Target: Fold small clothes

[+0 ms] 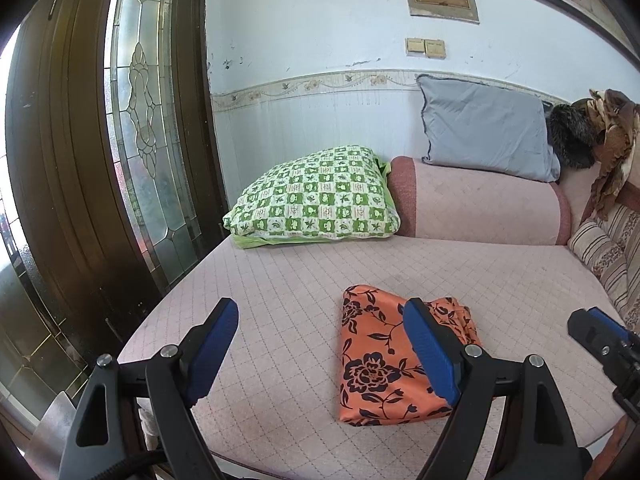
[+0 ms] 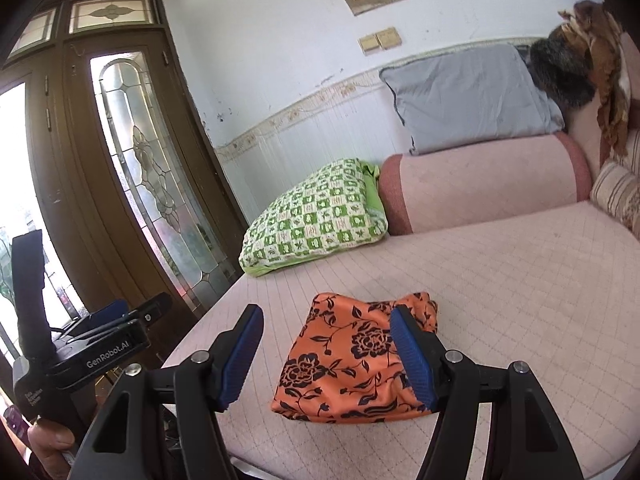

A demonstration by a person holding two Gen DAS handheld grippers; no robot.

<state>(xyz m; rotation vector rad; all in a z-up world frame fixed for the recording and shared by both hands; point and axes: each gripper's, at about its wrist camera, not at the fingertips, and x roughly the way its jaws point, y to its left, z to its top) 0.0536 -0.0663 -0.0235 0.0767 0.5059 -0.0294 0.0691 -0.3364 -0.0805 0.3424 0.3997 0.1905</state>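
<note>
A folded orange cloth with black flowers (image 1: 380, 356) lies on the pink quilted bed (image 1: 288, 292). It also shows in the right wrist view (image 2: 352, 356). My left gripper (image 1: 320, 344) is open and empty, held above the bed just left of the cloth, its right finger in front of the cloth's right side. My right gripper (image 2: 326, 350) is open and empty, hovering over the cloth's near edge. The right gripper shows at the right edge of the left wrist view (image 1: 604, 340), and the left gripper at the left of the right wrist view (image 2: 116, 320).
A green checked pillow (image 1: 320, 196) lies at the head of the bed. A pink bolster (image 1: 480, 204) and grey cushion (image 1: 488, 128) stand behind it. Striped cushions (image 1: 608, 256) line the right side. A brown door with leaded glass (image 1: 148, 120) stands left of the bed.
</note>
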